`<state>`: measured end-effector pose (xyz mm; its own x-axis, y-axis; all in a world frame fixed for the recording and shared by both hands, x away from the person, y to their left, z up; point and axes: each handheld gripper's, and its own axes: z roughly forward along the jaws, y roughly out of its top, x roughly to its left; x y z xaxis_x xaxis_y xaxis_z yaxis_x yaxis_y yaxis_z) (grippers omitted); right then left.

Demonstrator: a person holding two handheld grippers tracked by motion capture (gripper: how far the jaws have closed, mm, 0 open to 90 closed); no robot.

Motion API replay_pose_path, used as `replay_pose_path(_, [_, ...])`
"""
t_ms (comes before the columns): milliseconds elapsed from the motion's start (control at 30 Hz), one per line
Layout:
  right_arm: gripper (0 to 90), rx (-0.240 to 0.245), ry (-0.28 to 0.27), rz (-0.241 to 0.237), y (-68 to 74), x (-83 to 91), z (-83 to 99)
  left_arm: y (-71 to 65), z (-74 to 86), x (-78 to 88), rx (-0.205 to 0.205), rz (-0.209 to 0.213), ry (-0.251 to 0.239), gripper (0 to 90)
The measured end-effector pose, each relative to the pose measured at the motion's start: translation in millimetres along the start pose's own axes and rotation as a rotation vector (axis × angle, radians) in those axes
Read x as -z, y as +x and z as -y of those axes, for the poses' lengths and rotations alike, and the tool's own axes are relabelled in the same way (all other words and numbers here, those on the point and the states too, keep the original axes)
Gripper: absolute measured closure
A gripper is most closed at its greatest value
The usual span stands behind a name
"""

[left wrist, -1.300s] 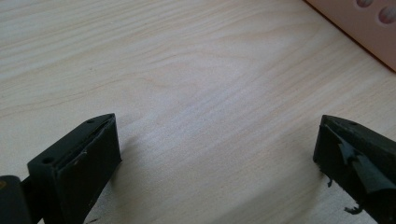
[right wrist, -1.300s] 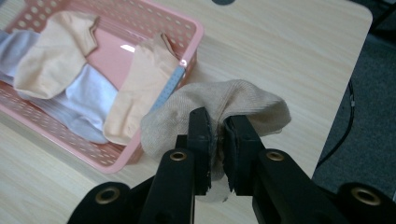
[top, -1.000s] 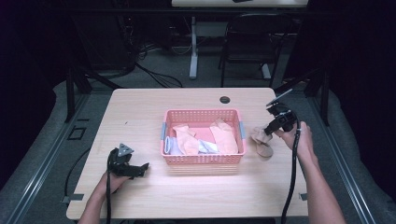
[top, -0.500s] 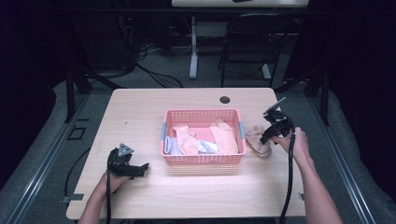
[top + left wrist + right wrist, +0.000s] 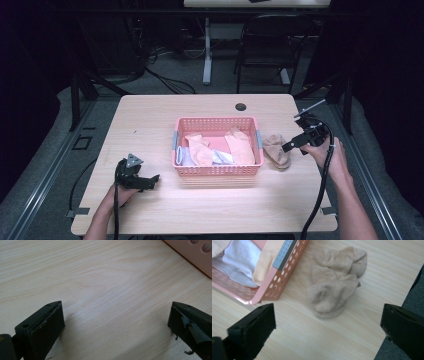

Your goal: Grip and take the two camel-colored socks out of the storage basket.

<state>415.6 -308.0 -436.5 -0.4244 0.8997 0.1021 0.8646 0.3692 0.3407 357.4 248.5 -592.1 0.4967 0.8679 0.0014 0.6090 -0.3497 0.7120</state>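
Note:
A crumpled tan sock (image 5: 276, 150) (image 5: 334, 290) lies on the wooden table just right of the pink basket (image 5: 217, 171) (image 5: 284, 277). My right gripper (image 5: 292, 146) (image 5: 328, 312) hovers beside and above it. Its jaws have just been opening and stand open with nothing between them. The basket holds peach socks (image 5: 200, 148) and a white one (image 5: 186, 157). My left gripper (image 5: 150, 181) (image 5: 117, 307) rests open on the bare table at the front left, a corner of the basket (image 5: 197, 255) ahead of it.
A black round grommet (image 5: 241, 106) sits near the table's far edge. The table's right edge (image 5: 404, 302) runs close behind the right gripper. A chair (image 5: 270, 45) and desk legs stand on the floor beyond the table.
The right gripper opened, let go of the tan sock and drew back to the right and slightly up. The sock stays on the table. The left gripper has not moved.

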Motion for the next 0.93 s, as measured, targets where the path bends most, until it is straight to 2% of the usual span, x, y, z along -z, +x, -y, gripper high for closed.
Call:
replay_pose_path(33, [0.0,0.000,0.000,0.000,0.0,0.0,0.0,0.0,0.0,0.0,0.000,0.000,0.000,0.4])
replay_pose_path(67, [0.0,0.004,-0.031,-0.001,3.5,1.6,8.5,0.0,0.0,-0.1,0.000,0.000,-0.001,0.4])
replay_pose_path(167, [0.0,0.020,-0.061,0.014,6.8,2.3,23.6,0.0,0.0,0.0,0.000,0.000,0.000,0.4])
replay_pose_path(267, [0.0,0.006,-0.104,-0.002,8.9,-3.6,44.5,-0.1,0.0,-0.1,0.000,0.000,-0.002,0.4])
replay_pose_path(333, [0.0,0.008,-0.099,0.006,9.0,-9.5,57.8,-0.2,0.1,-0.1,0.000,-0.002,-0.002,0.4])
replay_pose_path(433, [0.0,-0.019,-0.108,-0.002,6.8,-20.5,76.6,-0.3,0.1,0.0,-0.002,-0.001,-0.001,0.4])
replay_pose_path(533, [0.0,-0.019,-0.078,0.009,3.9,-28.8,91.9,-0.4,0.1,0.0,-0.001,0.000,-0.001,0.4])
replay_pose_path(567, [0.0,-0.019,-0.078,0.009,3.9,-28.8,91.9,-0.3,0.1,0.0,-0.001,0.000,-0.001,0.4])
replay_pose_path(600, [0.0,-0.028,-0.050,0.011,1.2,-32.3,98.8,-0.4,0.1,0.0,-0.001,0.000,-0.001,0.4])
replay_pose_path(700, [0.4,-0.028,-0.043,0.011,-0.2,-34.2,101.1,-0.4,0.0,-0.1,-0.001,0.000,-0.001,0.4])
replay_pose_path(733, [0.4,-0.035,-0.040,-0.001,-0.5,-36.0,100.9,-0.2,-0.2,-0.2,-0.007,0.001,-0.003,0.4])
replay_pose_path(767, [1.0,-0.024,-0.016,0.025,-0.9,-39.3,99.6,-0.2,-0.2,-0.2,-0.006,0.001,-0.003,0.4])
replay_pose_path(867, [1.0,-0.009,0.007,0.045,-2.0,-42.5,97.9,-0.2,-0.2,-0.2,-0.007,0.001,-0.003,0.4])
replay_pose_path(933, [1.0,-0.009,0.003,0.059,-2.6,-43.7,96.9,-0.4,-0.1,-0.1,-0.005,0.001,-0.001,0.4])
